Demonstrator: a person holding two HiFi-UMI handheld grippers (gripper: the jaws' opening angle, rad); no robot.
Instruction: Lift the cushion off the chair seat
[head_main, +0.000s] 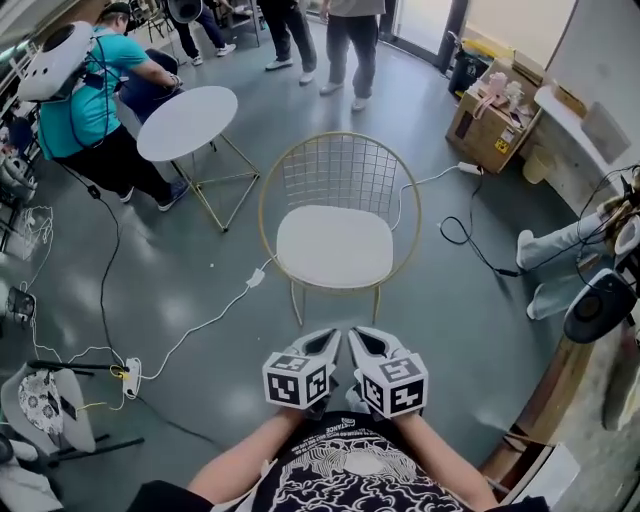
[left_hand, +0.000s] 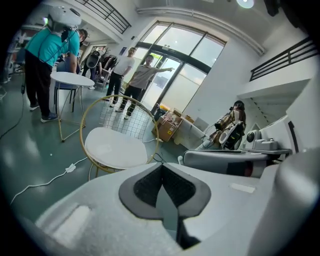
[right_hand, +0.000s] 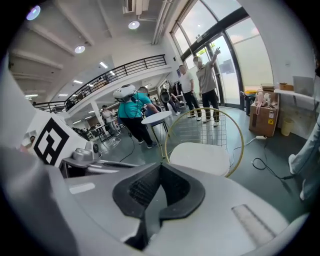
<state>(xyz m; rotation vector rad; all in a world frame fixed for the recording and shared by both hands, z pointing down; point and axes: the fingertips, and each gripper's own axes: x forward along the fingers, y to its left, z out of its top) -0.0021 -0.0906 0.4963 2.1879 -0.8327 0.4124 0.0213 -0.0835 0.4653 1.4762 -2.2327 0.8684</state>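
Note:
A white cushion lies flat on the seat of a gold wire chair in the middle of the head view. My left gripper and right gripper are side by side just in front of the chair's near edge, apart from the cushion. Both point at it. The left gripper view has the cushion ahead and to the left of my left gripper, whose pads meet with nothing between them. In the right gripper view the cushion is ahead of my right gripper, also shut and empty.
A round white table stands left of the chair, with a person in a teal shirt bent beside it. White and black cables run across the floor to a power strip. A cardboard box sits back right. People stand behind the chair.

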